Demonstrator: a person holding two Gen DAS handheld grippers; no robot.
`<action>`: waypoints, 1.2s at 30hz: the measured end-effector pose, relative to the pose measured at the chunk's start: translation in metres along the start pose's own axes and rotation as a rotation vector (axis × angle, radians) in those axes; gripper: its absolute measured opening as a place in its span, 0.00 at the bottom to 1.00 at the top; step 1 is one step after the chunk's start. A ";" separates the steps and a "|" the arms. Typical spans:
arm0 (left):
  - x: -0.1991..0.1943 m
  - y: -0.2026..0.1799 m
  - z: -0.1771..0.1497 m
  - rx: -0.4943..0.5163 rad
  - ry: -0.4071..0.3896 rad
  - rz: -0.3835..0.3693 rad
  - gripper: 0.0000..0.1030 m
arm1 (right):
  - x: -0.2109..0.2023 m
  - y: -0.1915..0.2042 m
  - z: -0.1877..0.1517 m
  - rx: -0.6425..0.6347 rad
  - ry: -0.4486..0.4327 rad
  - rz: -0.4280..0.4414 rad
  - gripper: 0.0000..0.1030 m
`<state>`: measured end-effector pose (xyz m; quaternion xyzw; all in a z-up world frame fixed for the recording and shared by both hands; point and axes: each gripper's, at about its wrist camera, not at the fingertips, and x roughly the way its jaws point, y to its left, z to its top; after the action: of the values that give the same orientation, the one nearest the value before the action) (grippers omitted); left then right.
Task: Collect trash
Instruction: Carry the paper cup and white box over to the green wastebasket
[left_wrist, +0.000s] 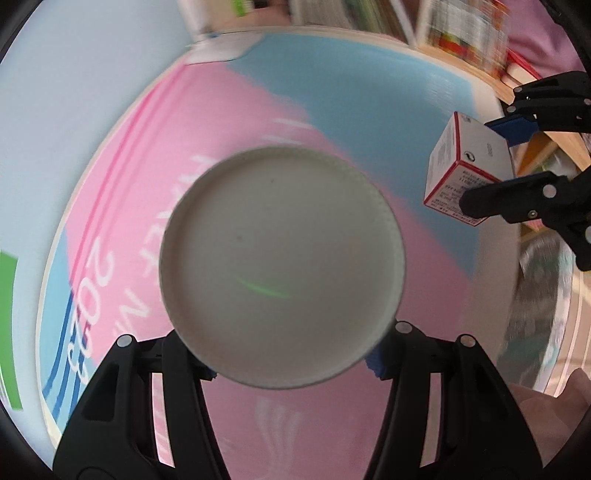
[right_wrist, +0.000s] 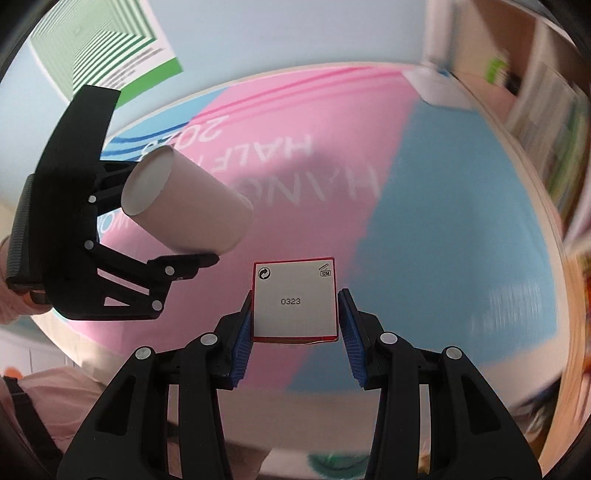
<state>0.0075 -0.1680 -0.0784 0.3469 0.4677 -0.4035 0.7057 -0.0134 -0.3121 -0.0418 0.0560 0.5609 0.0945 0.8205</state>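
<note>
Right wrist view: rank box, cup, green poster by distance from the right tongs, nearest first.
1. Box: between the fingers of the right tongs.
2. Cup: up-left, held in the left tongs.
3. Green poster: far top-left, beyond the pink-and-blue mat.

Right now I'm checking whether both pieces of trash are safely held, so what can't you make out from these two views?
- Left wrist: the paper cup fills the middle and hides the left gripper pads.
- Right wrist: the small box shows only its end face; a slight gap on its right leaves the right gripper hold uncertain.
- Both views: the shelves are motion-blurred; no trash bin is visible.
</note>
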 end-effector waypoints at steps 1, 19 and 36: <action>-0.002 -0.009 -0.001 0.019 0.001 -0.007 0.53 | -0.007 -0.003 -0.012 0.027 -0.006 -0.010 0.43; -0.012 -0.221 0.015 0.447 -0.030 -0.168 0.53 | -0.119 -0.052 -0.236 0.456 -0.088 -0.186 0.43; -0.027 -0.375 -0.034 0.728 -0.007 -0.254 0.52 | -0.171 -0.044 -0.402 0.721 -0.112 -0.255 0.43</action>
<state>-0.3469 -0.2941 -0.1060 0.5127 0.3310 -0.6284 0.4824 -0.4441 -0.3979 -0.0418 0.2757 0.5150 -0.2148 0.7827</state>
